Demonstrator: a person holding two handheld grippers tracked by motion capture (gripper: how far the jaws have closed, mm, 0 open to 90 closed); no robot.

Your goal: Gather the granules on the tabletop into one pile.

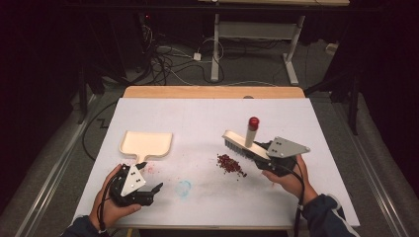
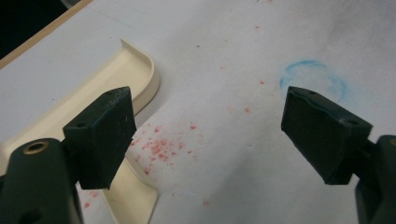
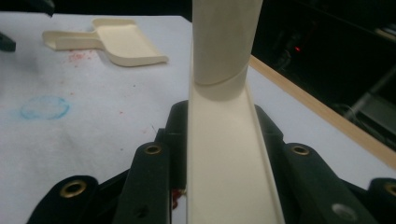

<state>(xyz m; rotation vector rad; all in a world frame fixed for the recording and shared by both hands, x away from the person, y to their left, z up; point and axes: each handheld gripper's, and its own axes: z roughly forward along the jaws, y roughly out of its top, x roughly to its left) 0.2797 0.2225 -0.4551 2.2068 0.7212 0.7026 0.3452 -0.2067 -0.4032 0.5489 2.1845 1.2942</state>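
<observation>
Brush (image 1: 240, 142) clamped firm in right gripper (image 1: 269, 155), bristles low behind crumbs (image 1: 230, 163), sweeping left toward dustpan (image 1: 146, 143); left gripper (image 1: 141, 190) open, empty.

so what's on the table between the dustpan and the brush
In the high view, mostly bare white table between the dustpan and the brush; the pile of red bits lies nearer the brush, slightly toward the person.

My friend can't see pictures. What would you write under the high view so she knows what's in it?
A person's right gripper holds a cream brush by a pile of dark red crumbs on a white table. The left gripper, jaws open and empty, rests near a cream dustpan, beside a faint blue ring.
</observation>
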